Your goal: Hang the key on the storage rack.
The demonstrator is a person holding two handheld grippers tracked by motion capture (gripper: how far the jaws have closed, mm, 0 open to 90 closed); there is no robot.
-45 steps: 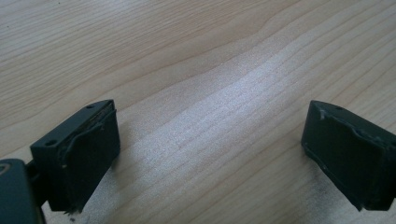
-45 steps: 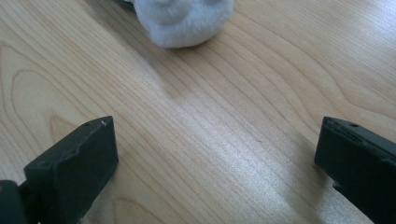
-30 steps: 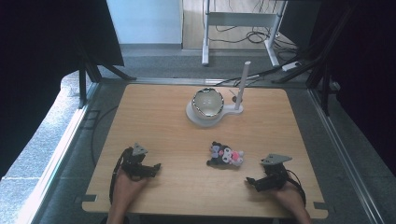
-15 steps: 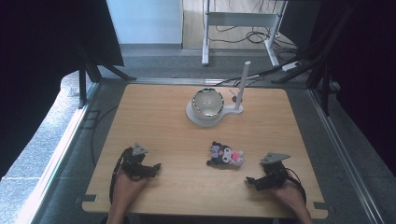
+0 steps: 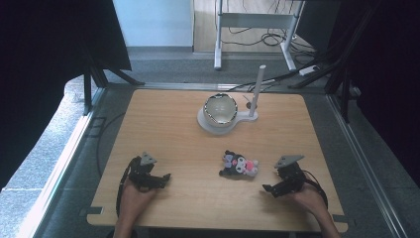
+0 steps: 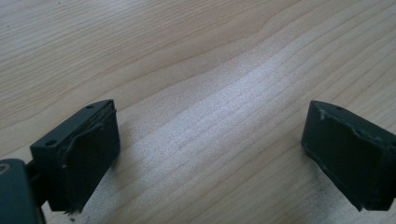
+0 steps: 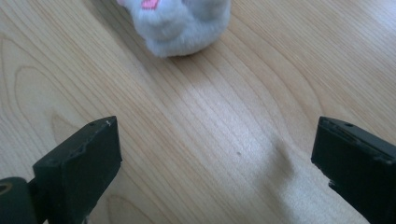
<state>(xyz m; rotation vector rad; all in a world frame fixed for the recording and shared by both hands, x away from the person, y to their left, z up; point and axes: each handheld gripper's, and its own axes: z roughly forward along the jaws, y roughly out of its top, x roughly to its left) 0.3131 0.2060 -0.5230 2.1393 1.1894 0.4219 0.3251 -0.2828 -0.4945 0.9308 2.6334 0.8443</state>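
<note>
A wooden table (image 5: 163,124) occupied the centre of the high view, its far half carrying a white stand (image 5: 220,124) with a round bowl (image 5: 221,109) on its base and an upright white post (image 5: 256,89) just beside the bowl. A small plush toy (image 5: 239,166), black with grey and pink parts, lay on the near half of the table, right of centre and well apart from the stand. The left gripper (image 5: 161,179) rested low over the near left part of the table, held in the person's left hand (image 5: 133,196); in the left gripper view its jaws stood wide apart over bare wood (image 6: 210,107). The right gripper (image 5: 270,189) sat near the toy on its right, held in the right hand (image 5: 309,201); in the right gripper view its jaws were likewise spread, with the plush toy (image 7: 180,23) lying ahead of them, untouched
</note>
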